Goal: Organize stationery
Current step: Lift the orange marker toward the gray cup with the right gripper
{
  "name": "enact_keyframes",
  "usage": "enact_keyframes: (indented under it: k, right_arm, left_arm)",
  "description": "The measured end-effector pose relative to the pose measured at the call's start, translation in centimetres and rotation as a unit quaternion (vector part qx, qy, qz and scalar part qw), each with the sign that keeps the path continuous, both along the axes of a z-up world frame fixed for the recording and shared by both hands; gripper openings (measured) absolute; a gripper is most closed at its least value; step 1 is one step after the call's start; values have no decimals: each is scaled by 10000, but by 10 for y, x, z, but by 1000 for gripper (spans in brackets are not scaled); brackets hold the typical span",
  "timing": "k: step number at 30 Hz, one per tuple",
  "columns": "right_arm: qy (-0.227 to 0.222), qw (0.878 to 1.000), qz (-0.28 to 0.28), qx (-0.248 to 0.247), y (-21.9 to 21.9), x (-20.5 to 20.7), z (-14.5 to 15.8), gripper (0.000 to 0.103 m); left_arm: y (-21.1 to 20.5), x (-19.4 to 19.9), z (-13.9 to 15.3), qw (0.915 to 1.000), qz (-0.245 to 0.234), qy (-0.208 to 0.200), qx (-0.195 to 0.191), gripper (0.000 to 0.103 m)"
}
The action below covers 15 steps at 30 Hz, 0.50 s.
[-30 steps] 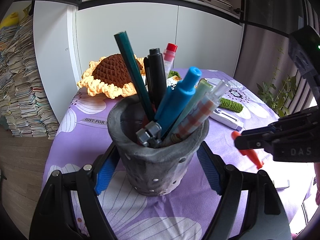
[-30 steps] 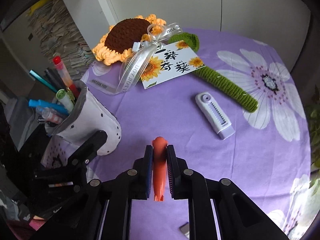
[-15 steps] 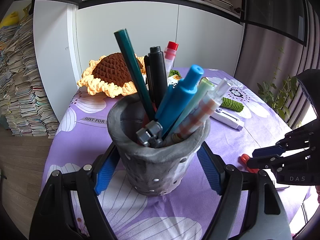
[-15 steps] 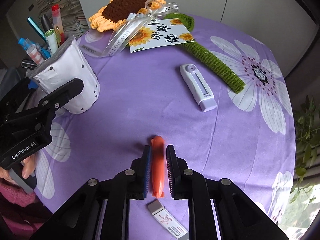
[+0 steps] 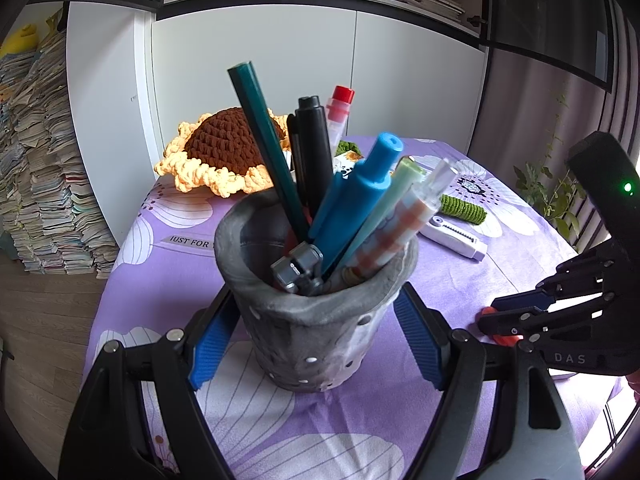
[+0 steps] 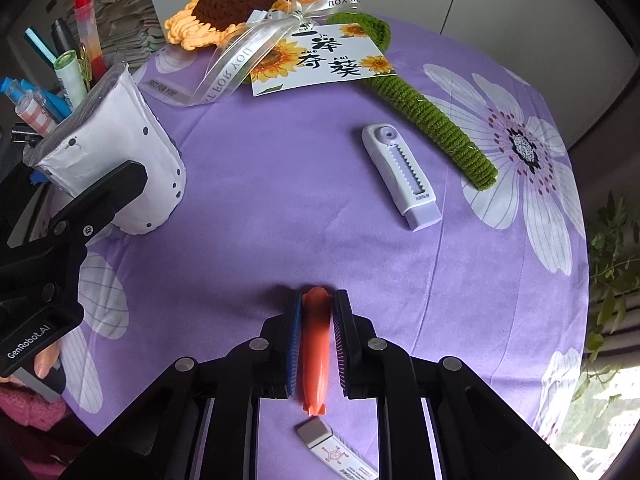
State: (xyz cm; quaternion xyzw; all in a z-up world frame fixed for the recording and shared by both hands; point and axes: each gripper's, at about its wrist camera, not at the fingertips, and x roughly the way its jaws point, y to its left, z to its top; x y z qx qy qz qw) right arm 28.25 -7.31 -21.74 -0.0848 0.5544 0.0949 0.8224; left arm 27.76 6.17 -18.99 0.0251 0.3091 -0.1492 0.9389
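Orange plastic is showing between the blue pads of the right gripper (image 6: 316,320): it is clamping a slim orange pen-like tool (image 6: 315,354), lengthwise along its fingers, rounded tip poking out ahead and finned tail trailing behind. The tool is hanging low over the purple flowered tablecloth (image 6: 280,200); whether its tip is touching the cloth I cannot tell. Just behind its tail a white eraser in a printed sleeve (image 6: 336,446) is lying on the cloth.

Further out, a white and lilac utility knife (image 6: 401,176) is lying flat, near the green stem of a crocheted sunflower (image 6: 240,4), which has a ribbon and a sunflower card (image 6: 320,58) tied to it.

Off to the left, the left gripper (image 5: 312,338) is squeezing a soft grey pen holder (image 5: 312,332), one blue pad pressing each side, the holder standing on the cloth. It is bristling with a teal pencil (image 5: 264,148), a black marker (image 5: 314,152), a red-capped pen (image 5: 338,114), a blue pen (image 5: 360,196), a pale green one and a clear checked one, plus a grey binder clip (image 5: 298,266). A fingertip and a pink sleeve (image 6: 28,408) are showing at that gripper's handle. White cabinets (image 5: 280,80) and stacked papers (image 5: 40,184) are standing behind the table.
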Motion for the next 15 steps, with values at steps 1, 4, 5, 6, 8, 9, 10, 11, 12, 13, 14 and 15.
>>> enact_keyframes:
  k: [1,4,5,6,8,9,10,11,12,13,14,15]
  right_arm:
    - [-37,10000,-10,39,0,-3,2,15]
    - [-188,9992,-108,348,-6,-7,12,15]
    - [-289,9985,-132,455,-8,-8,17,15]
    - [-394,9975,-144,563,-10,-10,23,15]
    - [-607,9946,-155,833,-11,-14,36,15]
    - [-747,9925,-156,952,-13,-17,44,15]
    - [-875,9906,-160,1040,-13,-19,50,15]
    - [-995,9884,-164,1135,-12,-20,56,15]
    - [-1112,9858,-165,1246,-13,-22,63,15]
    - [-1254,9824,-159,1375,-12,-22,71,15]
    - [-1373,9795,-146,1469,-11,-24,78,15]
    - [-1488,9765,-117,1557,-11,-25,83,15]
  left_arm:
    - [0,0,0,10000,0,0,-1,78]
    - [0,0,0,10000,1,2,-1,78]
    - [0,0,0,10000,1,2,-3,78]
    - [0,0,0,10000,0,1,-2,78]
    - [0,0,0,10000,-1,-1,-3,77]
    - [0,-1,0,10000,-1,-13,-11,77]
    - [1,-1,1,10000,-3,-33,-20,77]
    - [0,-2,1,10000,-6,-59,-23,77]
    - [0,-3,1,10000,-13,-73,-19,77]
    - [-1,-3,2,10000,-16,-79,-14,77]
    - [-1,-4,2,10000,-16,-85,-9,77]
    - [-1,-4,2,10000,-14,-87,-4,78]
